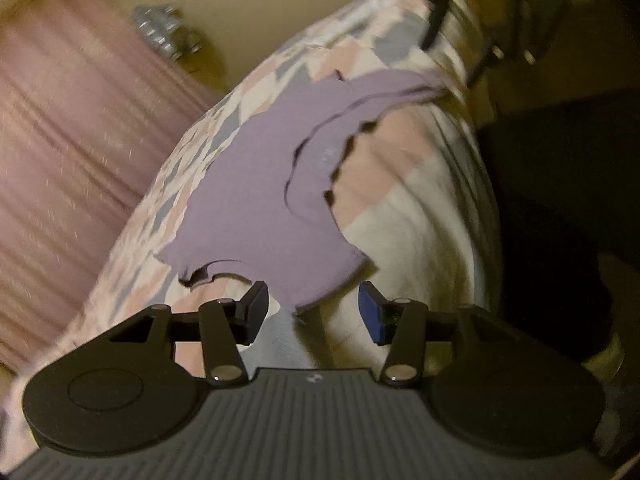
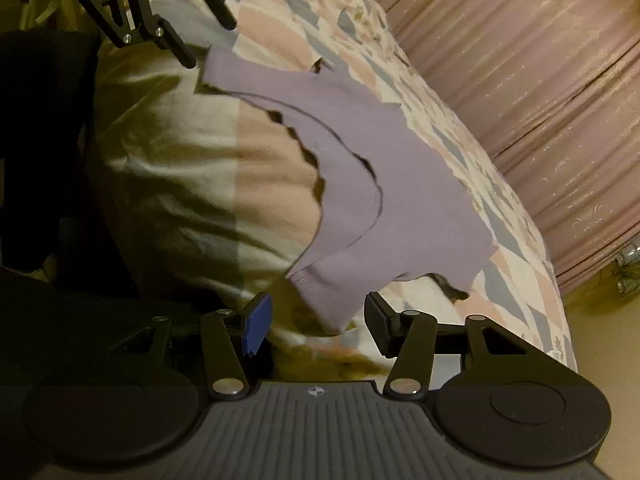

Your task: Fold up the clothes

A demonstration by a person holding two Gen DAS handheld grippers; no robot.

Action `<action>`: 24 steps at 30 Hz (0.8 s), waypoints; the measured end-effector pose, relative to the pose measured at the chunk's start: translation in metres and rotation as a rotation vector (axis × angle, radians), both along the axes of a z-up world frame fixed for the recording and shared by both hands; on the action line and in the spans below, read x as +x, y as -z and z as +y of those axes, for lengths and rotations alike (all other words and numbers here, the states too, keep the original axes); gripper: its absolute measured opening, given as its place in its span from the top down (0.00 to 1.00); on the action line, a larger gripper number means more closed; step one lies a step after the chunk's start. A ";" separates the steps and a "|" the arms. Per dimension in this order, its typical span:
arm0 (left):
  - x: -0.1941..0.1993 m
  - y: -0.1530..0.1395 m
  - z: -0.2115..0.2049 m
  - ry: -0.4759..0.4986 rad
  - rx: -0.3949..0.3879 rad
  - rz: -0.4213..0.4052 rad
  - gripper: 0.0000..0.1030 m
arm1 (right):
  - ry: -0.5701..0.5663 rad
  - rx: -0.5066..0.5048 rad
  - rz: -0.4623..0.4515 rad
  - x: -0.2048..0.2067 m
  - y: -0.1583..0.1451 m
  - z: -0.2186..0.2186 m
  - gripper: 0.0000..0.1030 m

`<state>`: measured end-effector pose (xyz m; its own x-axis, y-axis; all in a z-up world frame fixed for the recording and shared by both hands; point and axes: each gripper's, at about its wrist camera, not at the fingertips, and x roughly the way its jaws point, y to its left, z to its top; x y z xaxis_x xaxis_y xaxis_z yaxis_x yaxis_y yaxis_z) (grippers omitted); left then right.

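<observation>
Both jaws parted, unclenched, just short of lilac top (image 1: 260,184) on patchwork bedspread (image 1: 400,208).

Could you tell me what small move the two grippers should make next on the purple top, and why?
Probably close both on the cloth: the purple top lies spread on the patchwork bedspread, and each corner sits between the open jaws of the left gripper and right gripper.

A bedroom: patchwork quilt (image 2: 432,120) on a bed, pink curtain (image 2: 540,80)
</observation>
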<state>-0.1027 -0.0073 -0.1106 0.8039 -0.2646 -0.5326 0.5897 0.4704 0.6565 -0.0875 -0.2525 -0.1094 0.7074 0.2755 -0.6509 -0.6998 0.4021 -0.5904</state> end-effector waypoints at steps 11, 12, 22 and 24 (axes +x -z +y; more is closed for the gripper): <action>0.010 0.021 -0.017 0.097 0.199 -0.098 0.56 | 0.005 -0.070 -0.069 -0.005 0.021 0.005 0.50; 0.012 0.021 -0.018 0.102 0.206 -0.096 0.56 | 0.002 -0.081 -0.080 -0.005 0.023 0.005 0.50; 0.022 0.019 -0.020 0.082 0.178 -0.046 0.77 | -0.040 -0.139 -0.166 0.001 0.038 0.013 0.57; 0.022 0.021 -0.020 0.082 0.186 -0.048 0.77 | -0.048 -0.139 -0.170 0.004 0.039 0.013 0.59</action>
